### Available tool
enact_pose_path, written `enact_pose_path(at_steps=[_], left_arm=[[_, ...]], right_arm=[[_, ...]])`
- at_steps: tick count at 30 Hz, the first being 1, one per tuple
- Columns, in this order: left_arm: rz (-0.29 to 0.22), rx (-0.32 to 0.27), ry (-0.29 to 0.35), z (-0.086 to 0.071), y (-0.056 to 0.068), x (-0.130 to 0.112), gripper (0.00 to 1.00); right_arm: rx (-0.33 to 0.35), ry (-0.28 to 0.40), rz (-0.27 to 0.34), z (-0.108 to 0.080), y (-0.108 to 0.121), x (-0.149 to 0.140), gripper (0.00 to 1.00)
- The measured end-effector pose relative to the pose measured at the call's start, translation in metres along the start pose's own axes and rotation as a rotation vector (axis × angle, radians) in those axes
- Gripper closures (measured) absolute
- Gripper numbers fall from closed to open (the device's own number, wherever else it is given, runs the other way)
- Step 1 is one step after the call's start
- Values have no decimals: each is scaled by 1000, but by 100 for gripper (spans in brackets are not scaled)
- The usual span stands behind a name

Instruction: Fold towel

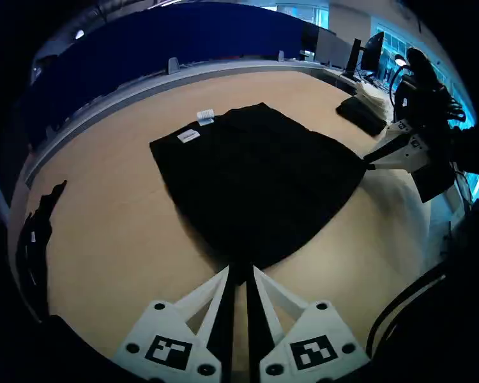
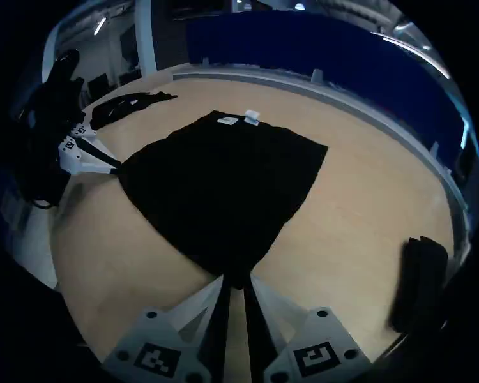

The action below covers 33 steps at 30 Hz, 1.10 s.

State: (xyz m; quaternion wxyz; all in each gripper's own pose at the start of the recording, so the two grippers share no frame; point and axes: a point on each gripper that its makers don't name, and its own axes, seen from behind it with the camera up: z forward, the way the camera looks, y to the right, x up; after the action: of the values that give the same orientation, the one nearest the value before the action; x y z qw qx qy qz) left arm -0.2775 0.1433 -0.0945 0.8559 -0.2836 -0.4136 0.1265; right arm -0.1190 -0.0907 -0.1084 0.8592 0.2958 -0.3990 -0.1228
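The left hand-held gripper (image 1: pixel 239 271) is pictured at the bottom of the left gripper view, its fingers pressed together on a near corner of the black towel (image 1: pixel 252 179), which is pinched between them. The right hand-held gripper (image 2: pixel 236 281) is shown at the bottom of the right gripper view, likewise clamped on a corner of the towel (image 2: pixel 220 185). Each tool is also caught by the other's camera. The right one (image 1: pixel 367 163) is seen at the towel's right-hand corner in the left gripper view. The left one (image 2: pixel 117 169) is seen at the left-hand corner in the right gripper view.

The towel is spread across the middle of the wooden table (image 1: pixel 112 210) and is drawn to a point at each gripped corner. Whether those corners are raised off the wood cannot be told. A white tag (image 1: pixel 188 135) is seen on the towel's far edge, and a second tag (image 1: pixel 205 116) lies just beside it at the far corner.

A folded cloth (image 1: pixel 361 115), also dark, is seen on the table beyond the right hand-held gripper, well apart from the towel. A crumpled cloth (image 2: pixel 128 102) is seen on the table beyond the left hand-held gripper. The far side of the table is lined by a blue partition (image 1: pixel 175 38), and monitors (image 1: pixel 370 51) are visible past its end.
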Motion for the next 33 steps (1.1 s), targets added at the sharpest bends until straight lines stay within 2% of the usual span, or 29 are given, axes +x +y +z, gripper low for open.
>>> enact_pose_path(at_steps=[8,15,21,33], left_arm=[[-21,17,31,-16,-4,22,89],[-36,28,55,-37,-7,40,89],[-65,27,69,-56,-3,51,89],[-113,14,87,-87,9,65,89]], right_arm=[[3,38,1,-19,0,23,86],[13,59,-7,-42,-4,40,86],[23,70,-11,-60,-9,49,86],[39,97,31,-94,-16,65,86]])
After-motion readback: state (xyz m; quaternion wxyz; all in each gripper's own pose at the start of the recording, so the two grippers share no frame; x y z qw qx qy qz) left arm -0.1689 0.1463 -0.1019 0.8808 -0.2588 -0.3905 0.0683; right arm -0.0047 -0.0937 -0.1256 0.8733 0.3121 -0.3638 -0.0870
